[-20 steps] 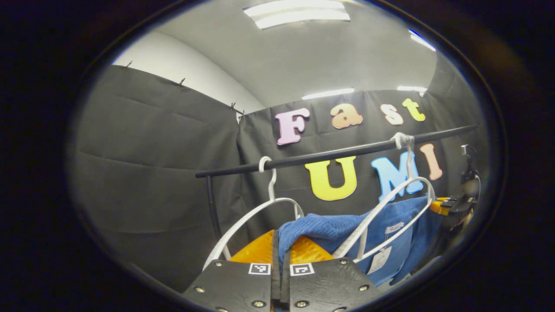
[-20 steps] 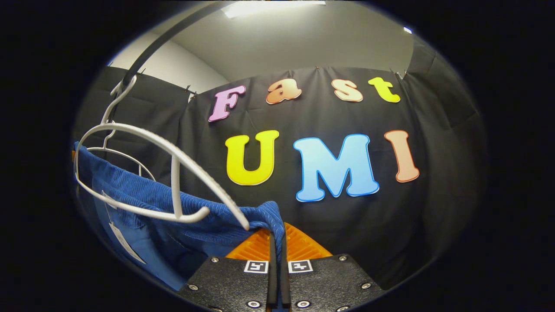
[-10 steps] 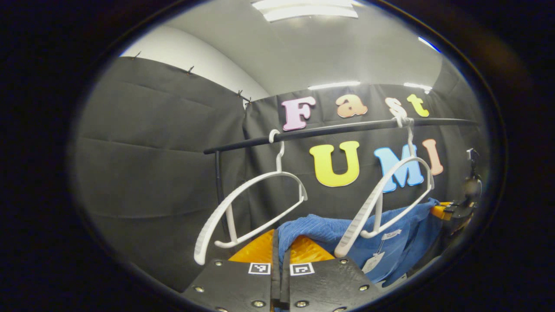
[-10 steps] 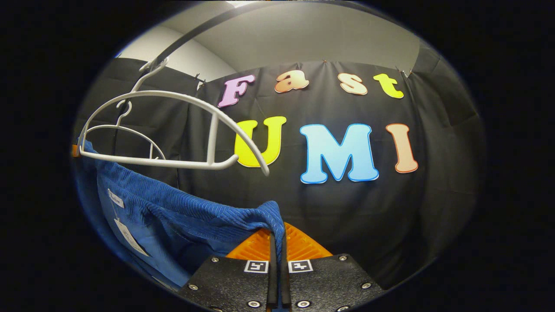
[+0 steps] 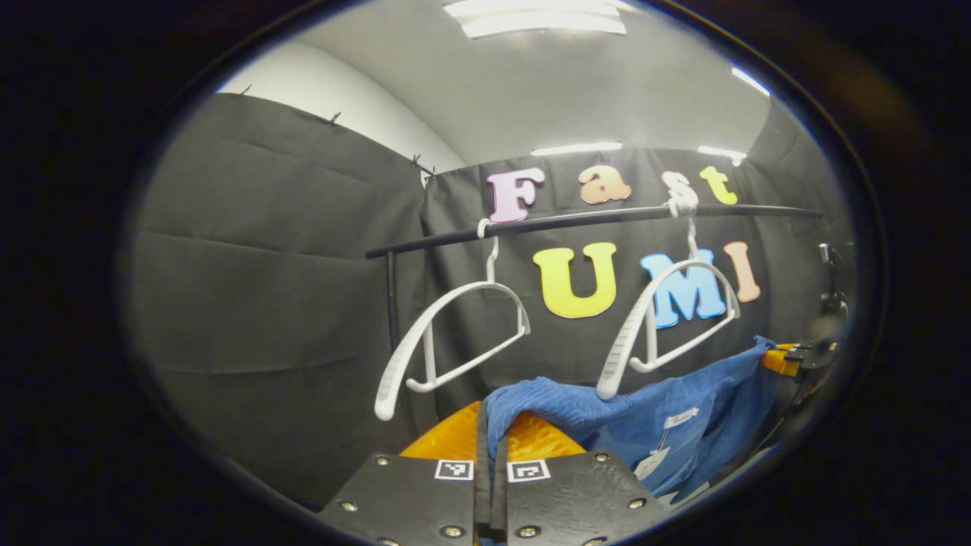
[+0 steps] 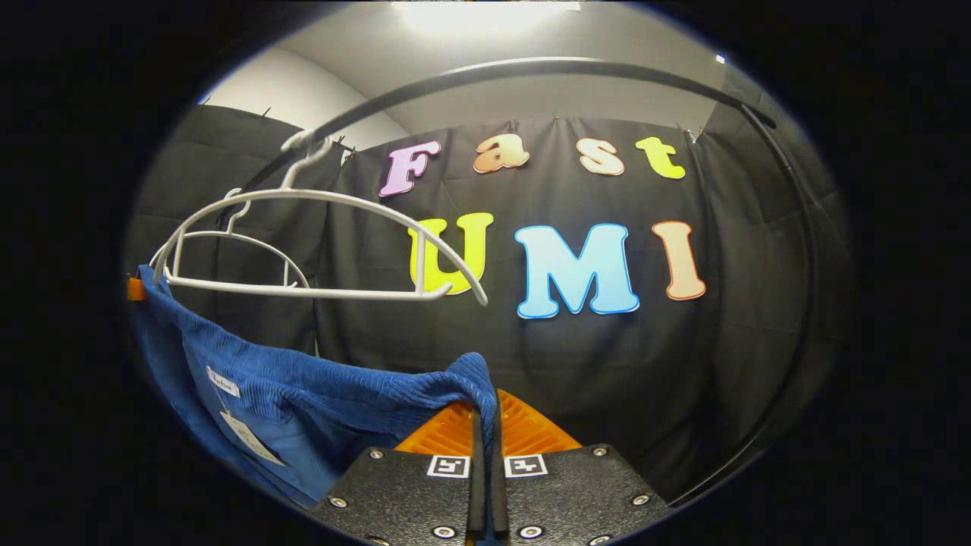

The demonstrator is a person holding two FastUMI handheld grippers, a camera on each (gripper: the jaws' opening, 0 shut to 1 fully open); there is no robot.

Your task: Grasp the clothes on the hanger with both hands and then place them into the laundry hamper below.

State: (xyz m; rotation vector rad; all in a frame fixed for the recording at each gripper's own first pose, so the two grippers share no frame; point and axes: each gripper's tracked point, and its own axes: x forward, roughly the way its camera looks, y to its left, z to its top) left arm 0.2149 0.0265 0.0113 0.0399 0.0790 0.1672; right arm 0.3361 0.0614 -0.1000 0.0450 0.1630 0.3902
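Note:
A blue corduroy garment (image 5: 667, 398) with a white tag stretches between my two grippers, clear of the white hanger (image 5: 667, 318) it came from. My left gripper (image 5: 491, 440) is shut on one corner of the cloth, which bunches over its orange fingers. In the right gripper view, my right gripper (image 6: 485, 432) is shut on the other corner of the garment (image 6: 303, 390), which sags away to the left. The bare hanger (image 6: 318, 243) hangs from the black rail (image 6: 531, 68) above the cloth. At the far right of the left gripper view the other gripper (image 5: 796, 356) holds the cloth's far end.
A second bare white hanger (image 5: 455, 326) hangs on the black rail (image 5: 576, 220) to the left. The rail's upright post (image 5: 391, 318) stands behind it. Black cloth walls close the booth on all sides.
Both grippers have dropped with the garment, pulling it off the hanger. The hanger now hangs bare above the cloth, and the rail sits higher in both views.

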